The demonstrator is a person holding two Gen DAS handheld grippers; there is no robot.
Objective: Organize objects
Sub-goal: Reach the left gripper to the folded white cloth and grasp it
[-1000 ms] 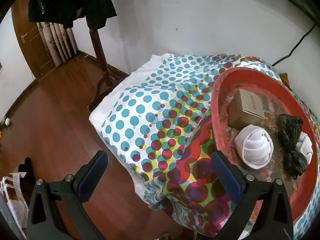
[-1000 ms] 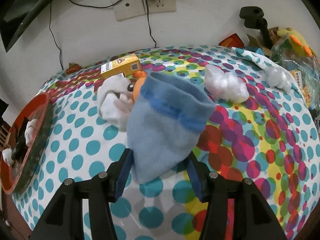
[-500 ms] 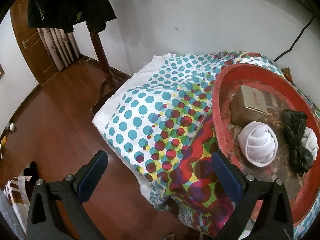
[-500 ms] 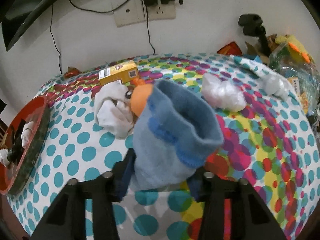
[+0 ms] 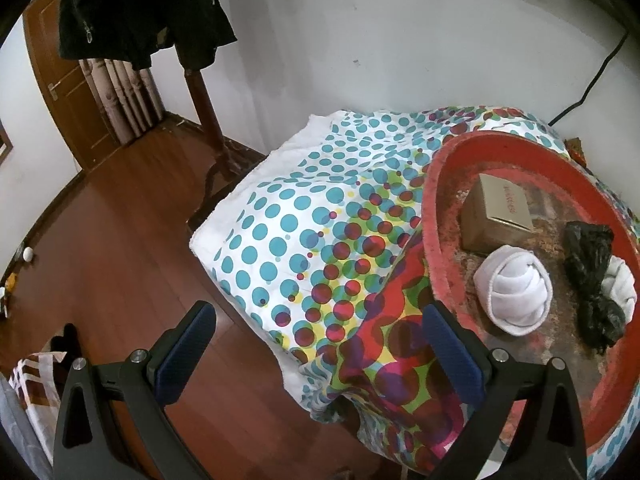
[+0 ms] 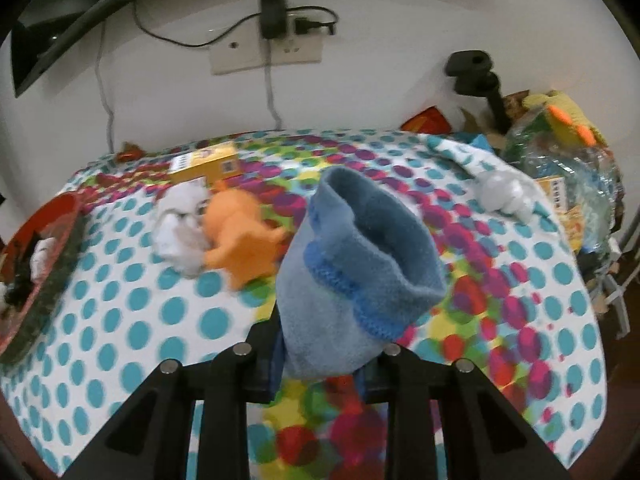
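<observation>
Left gripper (image 5: 316,346): jaws spread wide, nothing between them; held off the counter's corner, over the floor (image 5: 100,248), with the tray just to its right.

Tray (image 5: 430,216): red, round, set at the left end of the counter (image 6: 120,300) on a spotted cloth. Contents, left to right: brown box (image 5: 498,214); white sock roll (image 5: 514,290), just in front of the box; black bag (image 5: 592,284), knotted; a second white bundle (image 5: 620,286) against the bag, partly hidden.

Loose on the counter, left to right: white sock (image 6: 178,230); orange toy (image 6: 240,236), touching the sock; yellow box (image 6: 206,162) behind both; white wad (image 6: 504,194) near the right edge. Further clutter at the far right is too blurred to be told apart.

Blue sock (image 6: 356,280): lifted clear of the counter, cuff open and pointing away from the camera, toe end pinched low.

Right gripper (image 6: 320,364): jaws narrow, closed on the blue sock's toe end.

Step in hand (judged): carriage of the blue sock, gathered for the tray, where like items are already kept.

Next move (judged): the sock is to be swung left, well across the counter, over the tray's rim, and lowered onto a bare patch beside the sock roll before the jaws are parted. The limp cuff is likely to drag, so height should be kept over the orange toy
</observation>
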